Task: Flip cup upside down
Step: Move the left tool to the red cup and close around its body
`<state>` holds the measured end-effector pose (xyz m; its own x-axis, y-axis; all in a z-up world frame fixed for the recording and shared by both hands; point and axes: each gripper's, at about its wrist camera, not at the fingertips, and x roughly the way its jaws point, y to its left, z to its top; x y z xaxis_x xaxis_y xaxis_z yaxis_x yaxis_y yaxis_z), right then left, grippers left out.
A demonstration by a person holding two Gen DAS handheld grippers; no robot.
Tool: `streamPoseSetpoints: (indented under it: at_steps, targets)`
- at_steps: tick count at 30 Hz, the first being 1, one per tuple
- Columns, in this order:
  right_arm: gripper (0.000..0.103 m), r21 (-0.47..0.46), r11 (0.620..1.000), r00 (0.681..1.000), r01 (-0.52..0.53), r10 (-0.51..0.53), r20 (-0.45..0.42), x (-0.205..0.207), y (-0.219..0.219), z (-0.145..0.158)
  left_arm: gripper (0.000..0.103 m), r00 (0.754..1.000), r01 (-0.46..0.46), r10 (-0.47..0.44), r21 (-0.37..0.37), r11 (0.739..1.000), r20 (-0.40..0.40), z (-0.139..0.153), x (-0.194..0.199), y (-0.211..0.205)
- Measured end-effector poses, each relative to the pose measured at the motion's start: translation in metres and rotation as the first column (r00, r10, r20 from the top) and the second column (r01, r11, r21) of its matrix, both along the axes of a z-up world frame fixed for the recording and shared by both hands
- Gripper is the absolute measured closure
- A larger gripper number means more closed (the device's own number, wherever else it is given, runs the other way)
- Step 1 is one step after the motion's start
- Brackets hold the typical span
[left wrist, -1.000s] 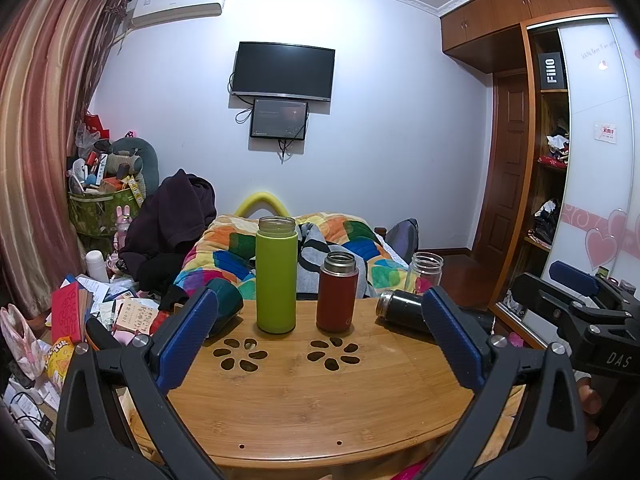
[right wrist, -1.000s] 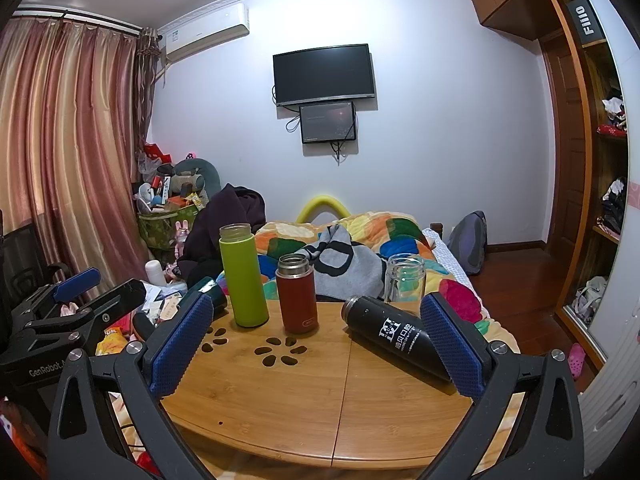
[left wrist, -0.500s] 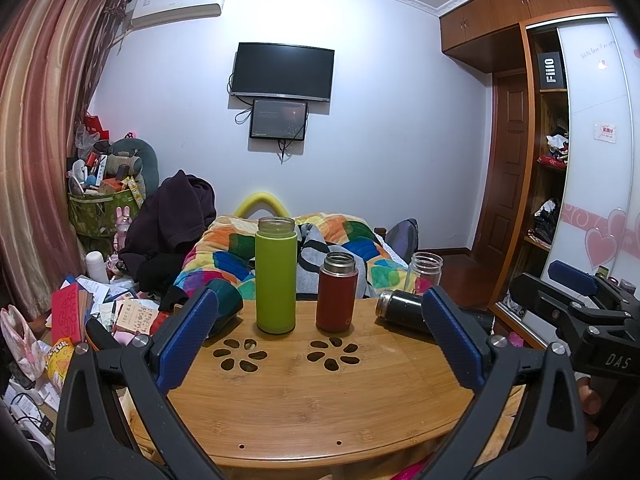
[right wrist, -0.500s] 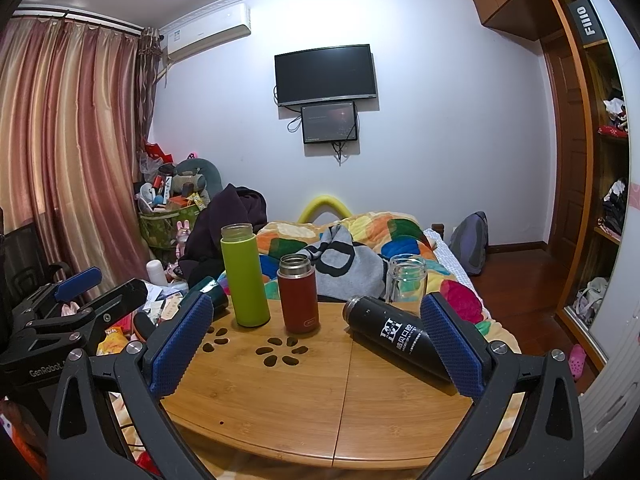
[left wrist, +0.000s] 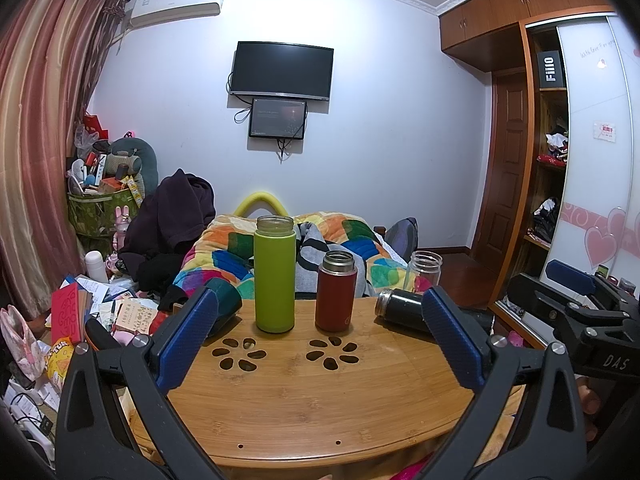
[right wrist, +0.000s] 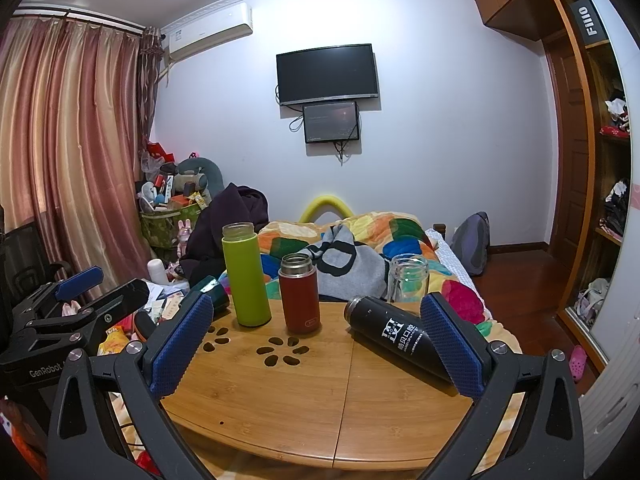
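On a round wooden table (left wrist: 304, 412) stand a tall green cup (left wrist: 275, 275) and a shorter red cup (left wrist: 335, 292), both upright with open mouths. A black cup (right wrist: 396, 336) lies on its side at the right, and a clear glass jar (right wrist: 408, 282) stands behind it. A dark green cup (left wrist: 224, 307) lies at the table's left edge. My left gripper (left wrist: 320, 336) is open and empty, short of the green and red cups. My right gripper (right wrist: 316, 340) is open and empty, its right finger beside the black cup. The same cups show in the right wrist view (right wrist: 245, 276).
A bed with a colourful quilt (left wrist: 340, 248) lies just behind the table. Cluttered papers and boxes (left wrist: 80, 312) fill the floor on the left. A wardrobe (right wrist: 600, 184) stands on the right. Each gripper shows at the edge of the other's view (left wrist: 580, 320).
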<state>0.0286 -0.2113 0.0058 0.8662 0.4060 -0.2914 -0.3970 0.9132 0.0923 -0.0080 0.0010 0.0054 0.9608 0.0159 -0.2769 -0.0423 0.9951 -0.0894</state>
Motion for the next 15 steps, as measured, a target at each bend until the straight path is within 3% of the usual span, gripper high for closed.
streamPoseSetpoints:
  at_steps: [9, 15]
  targets:
    - [0.000, 0.008, 1.000, 1.000, -0.005, 0.005, -0.007, 0.006, -0.005, -0.005, 0.000, 1.000, 0.000, -0.001, -0.005, 1.000, -0.020, -0.003, 0.006, -0.001]
    - [0.000, 0.024, 1.000, 0.999, 0.020, -0.019, -0.043, 0.022, -0.021, -0.018, 0.000, 0.996, 0.034, -0.034, -0.006, 0.999, -0.077, -0.011, 0.044, -0.011]
